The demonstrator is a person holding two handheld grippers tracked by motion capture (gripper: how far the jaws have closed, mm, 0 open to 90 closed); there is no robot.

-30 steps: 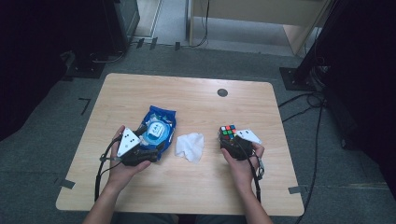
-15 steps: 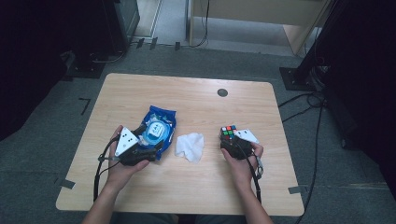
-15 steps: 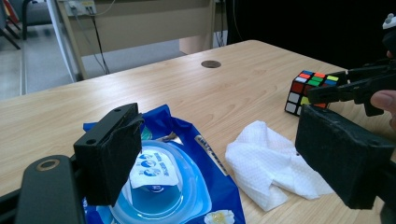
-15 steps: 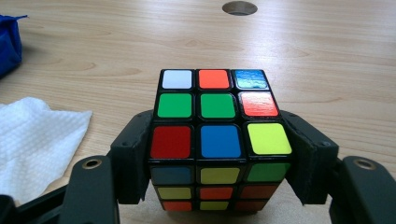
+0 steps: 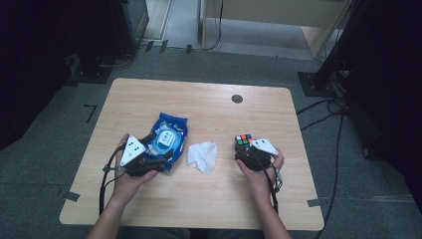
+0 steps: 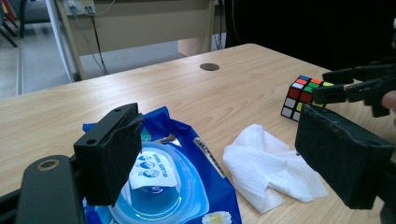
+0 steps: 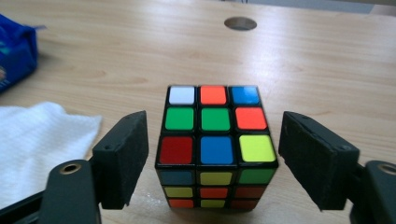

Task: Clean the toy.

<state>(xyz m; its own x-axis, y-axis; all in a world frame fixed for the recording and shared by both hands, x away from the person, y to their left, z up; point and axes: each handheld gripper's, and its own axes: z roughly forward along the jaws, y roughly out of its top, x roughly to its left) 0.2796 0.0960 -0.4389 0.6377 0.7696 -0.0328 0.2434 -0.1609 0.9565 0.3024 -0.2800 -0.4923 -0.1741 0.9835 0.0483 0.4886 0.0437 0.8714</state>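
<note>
A scrambled colour cube (image 7: pixel 215 135) stands on the wooden table (image 5: pixel 199 104), right of centre (image 5: pixel 243 141). My right gripper (image 7: pixel 212 140) brackets it; the jaws have just been opening, a gap shows on each side of the cube, and neither pad presses it. My left gripper (image 6: pixel 219 126) stands open over the near end of a blue wet-wipe pack (image 6: pixel 187 196), its lid raised. A crumpled white wipe (image 6: pixel 268 172) lies between the pack (image 5: pixel 168 137) and the cube. In the high view the left gripper (image 5: pixel 158 152) and right gripper (image 5: pixel 245 151) rest low on the table.
A round dark cable hole (image 5: pixel 237 98) sits in the table's far right part. Dark equipment stands and cables (image 5: pixel 323 109) surround the table on the floor. A wooden desk (image 5: pixel 278 15) stands beyond.
Both hands, the pack, the wipe and the cube sit where they were; the right hand has shifted only slightly.
</note>
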